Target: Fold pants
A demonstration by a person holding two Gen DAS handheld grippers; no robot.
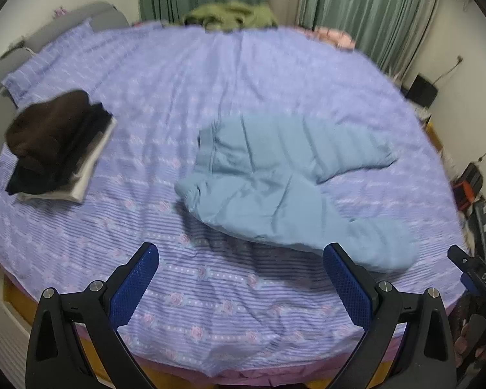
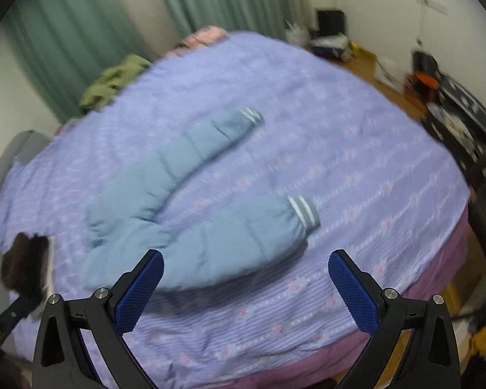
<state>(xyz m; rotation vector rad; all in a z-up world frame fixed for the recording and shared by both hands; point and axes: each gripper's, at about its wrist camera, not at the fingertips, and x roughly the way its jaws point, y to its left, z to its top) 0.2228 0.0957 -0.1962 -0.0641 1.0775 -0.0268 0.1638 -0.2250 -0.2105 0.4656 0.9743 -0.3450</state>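
While poised over near bed edge: left gripper spread wide, empty; right gripper likewise spread, empty. Just ahead of both, on purple sheet: light blue pants, unfolded, legs splayed apart. Farther, left of left gripper: dark folded stack. Beyond, at far edge: green garment.

Pants light blue, cuffs grey with white stripes. Bedspread lavender, striped, pink rose rows. Folded stack at 9 o'clock dark brown and black over white. Curtains green. Heap at 12 o'clock olive. Claw pads blue, dotted texture.
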